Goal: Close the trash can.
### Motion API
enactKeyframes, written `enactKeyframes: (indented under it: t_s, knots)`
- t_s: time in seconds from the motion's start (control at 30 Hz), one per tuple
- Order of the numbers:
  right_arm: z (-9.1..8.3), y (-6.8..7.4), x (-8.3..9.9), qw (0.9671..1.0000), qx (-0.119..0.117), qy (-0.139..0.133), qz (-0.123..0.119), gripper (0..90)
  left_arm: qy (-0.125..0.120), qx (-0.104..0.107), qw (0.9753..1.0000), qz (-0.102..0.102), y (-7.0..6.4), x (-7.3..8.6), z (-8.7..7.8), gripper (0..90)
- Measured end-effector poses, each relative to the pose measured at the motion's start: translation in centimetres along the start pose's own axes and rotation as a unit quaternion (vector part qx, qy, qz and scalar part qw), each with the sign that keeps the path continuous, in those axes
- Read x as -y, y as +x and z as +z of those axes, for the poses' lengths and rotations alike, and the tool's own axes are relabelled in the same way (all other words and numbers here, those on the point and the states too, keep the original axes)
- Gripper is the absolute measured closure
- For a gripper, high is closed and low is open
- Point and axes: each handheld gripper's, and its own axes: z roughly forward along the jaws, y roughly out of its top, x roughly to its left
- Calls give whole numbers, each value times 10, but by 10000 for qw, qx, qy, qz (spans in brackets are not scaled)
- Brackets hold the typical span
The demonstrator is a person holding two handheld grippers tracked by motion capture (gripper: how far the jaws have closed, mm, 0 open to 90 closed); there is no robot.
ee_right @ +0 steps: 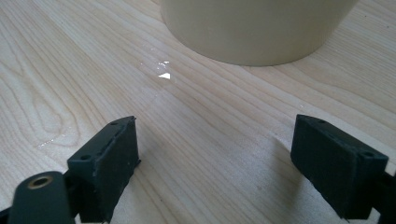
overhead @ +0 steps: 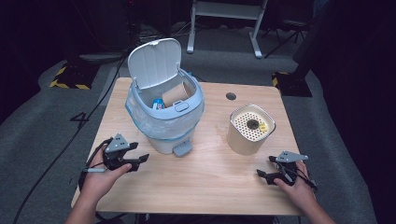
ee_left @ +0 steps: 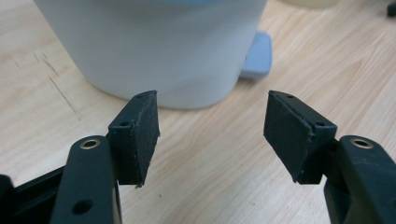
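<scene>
The worktop (overhead: 210,177) is pale matt wood grain; the pedal bin (overhead: 163,135) is smooth plastic with a crinkled glossy liner (overhead: 140,119).

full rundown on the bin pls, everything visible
The bin is small, white, plastic-looking, with a pale blue rim, front latch and foot pedal. Its white lid stands open, hinged at the back. A clear liner bag folds over the rim. Inside lie a brown paper cup and something blue and white. It stands upright, left of centre on the table; neither tool touches it.

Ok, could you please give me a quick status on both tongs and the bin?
Left tongs open, empty, beside bin. Right tongs open, empty, near cream container. Bin lid up, nothing blocking.
</scene>
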Motion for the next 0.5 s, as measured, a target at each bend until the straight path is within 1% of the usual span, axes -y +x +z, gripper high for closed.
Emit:
enactKeyframes:
  t_s: [0.07,0.1,0.13,0.2,0.23,0.27,0.3,0.43,0.47,0.5]
  knots:
    - [0,0,0,10000,-1,0,0,148,-146,3,9999,-29,1,-7,-7,366]
    - [0,0,0,10000,0,1,0,148,-177,8,9998,7,1,-10,-9,367]
    - [0,0,0,10000,0,1,-1,148,-245,9,9997,-24,1,-13,-12,367]
    - [0,0,0,10000,1,1,1,148,-353,2,9994,25,2,-19,-17,367]
    - [0,0,0,10000,1,0,0,148,-418,-10,9991,89,3,-22,-20,368]
    - [0,0,0,10000,2,0,0,148,-466,-2,9989,63,3,-24,-21,371]
    - [0,0,0,10000,1,0,0,149,-507,-9,9987,90,4,-26,-23,374]
    - [1,0,0,10000,7,-5,12,148,-672,40,9977,-18,7,-36,-31,385]
    - [1,0,0,10000,7,-3,13,148,-748,61,9972,-40,9,-40,-34,389]
    - [1,0,0,10000,6,-5,15,148,-776,76,9969,-33,10,-43,-37,392]
